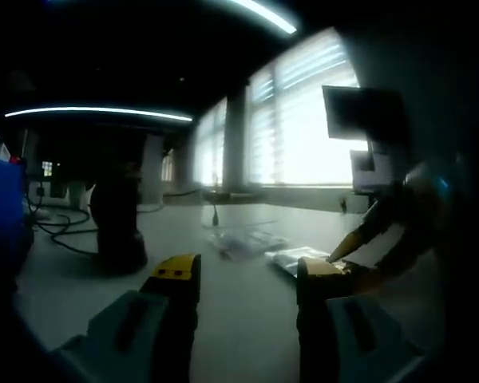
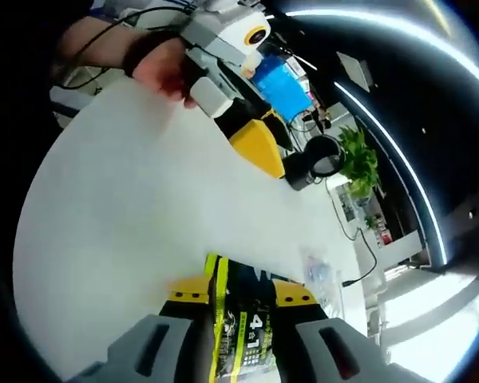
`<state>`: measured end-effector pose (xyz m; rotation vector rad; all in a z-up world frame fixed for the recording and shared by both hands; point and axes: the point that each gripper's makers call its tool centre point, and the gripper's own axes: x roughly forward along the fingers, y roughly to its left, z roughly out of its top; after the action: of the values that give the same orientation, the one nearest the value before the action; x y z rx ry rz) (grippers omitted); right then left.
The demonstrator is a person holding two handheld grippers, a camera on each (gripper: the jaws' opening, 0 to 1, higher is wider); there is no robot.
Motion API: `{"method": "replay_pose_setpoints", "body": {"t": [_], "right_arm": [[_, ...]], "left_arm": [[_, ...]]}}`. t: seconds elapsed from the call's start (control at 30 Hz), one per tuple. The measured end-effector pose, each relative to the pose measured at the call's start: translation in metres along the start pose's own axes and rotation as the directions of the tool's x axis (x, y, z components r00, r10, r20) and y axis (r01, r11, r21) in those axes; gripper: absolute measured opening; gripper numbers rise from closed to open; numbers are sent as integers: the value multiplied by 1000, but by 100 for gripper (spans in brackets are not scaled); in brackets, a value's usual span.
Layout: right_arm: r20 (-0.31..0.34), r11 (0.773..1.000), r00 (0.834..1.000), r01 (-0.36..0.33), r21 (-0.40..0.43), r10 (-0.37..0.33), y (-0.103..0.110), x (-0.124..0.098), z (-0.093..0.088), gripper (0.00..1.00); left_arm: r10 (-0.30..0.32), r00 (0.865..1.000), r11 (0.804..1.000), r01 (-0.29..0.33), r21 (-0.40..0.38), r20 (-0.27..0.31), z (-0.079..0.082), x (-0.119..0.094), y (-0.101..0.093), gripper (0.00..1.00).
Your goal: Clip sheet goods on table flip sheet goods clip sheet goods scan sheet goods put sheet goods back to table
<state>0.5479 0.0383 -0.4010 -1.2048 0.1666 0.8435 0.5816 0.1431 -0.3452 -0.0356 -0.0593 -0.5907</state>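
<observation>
Left gripper view. The left gripper (image 1: 247,279), with grey jaws tipped in yellow, stands with its jaws apart and nothing between them, above a pale grey table (image 1: 247,319). Just beyond the right jaw lies a flat, shiny clear-wrapped packet (image 1: 291,257), with a second clear plastic packet (image 1: 241,239) a little farther off. At far right the yellow-tipped right gripper (image 1: 359,239) reaches in close to the nearer packet. A dark cylindrical stand (image 1: 118,227) rises at left, with black cables (image 1: 60,227) trailing behind it. Bright louvred windows (image 1: 303,120) fill the far wall.

Right gripper view. The right gripper (image 2: 241,297) is closed on a black sheet-goods packet with yellow-green edging and white "4 in 1" print (image 2: 243,323), held upright between the jaws over the white tabletop (image 2: 144,207). Across the table a person's hand (image 2: 164,68) holds the left gripper (image 2: 259,148). Farther right are black headphones (image 2: 319,159) and a green potted plant (image 2: 359,163).
</observation>
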Motion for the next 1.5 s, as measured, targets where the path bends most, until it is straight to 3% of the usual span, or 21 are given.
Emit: {"method": "replay_pose_setpoints", "body": {"t": [0.23, 0.63, 1.03, 1.23, 1.5], "right_arm": [[-44, 1000, 999, 2, 21, -2, 16, 4, -4, 0], [-53, 998, 998, 34, 54, -31, 12, 0, -8, 0], [-85, 995, 995, 57, 84, -50, 10, -20, -31, 1], [-86, 992, 993, 91, 88, -84, 6, -25, -36, 7], [-63, 978, 996, 70, 195, -58, 4, -27, -41, 9]], "left_arm": [[0, 1000, 1000, 0, 1, 0, 0, 0, 0, 41], [0, 1000, 1000, 0, -1, 2, 0, 0, 0, 41], [1, 1000, 1000, -1, 2, -2, -1, 0, 2, 41], [2, 1000, 1000, -2, 7, -6, -1, 0, 2, 41], [2, 1000, 1000, -2, 7, -7, -1, 0, 2, 41]]}}
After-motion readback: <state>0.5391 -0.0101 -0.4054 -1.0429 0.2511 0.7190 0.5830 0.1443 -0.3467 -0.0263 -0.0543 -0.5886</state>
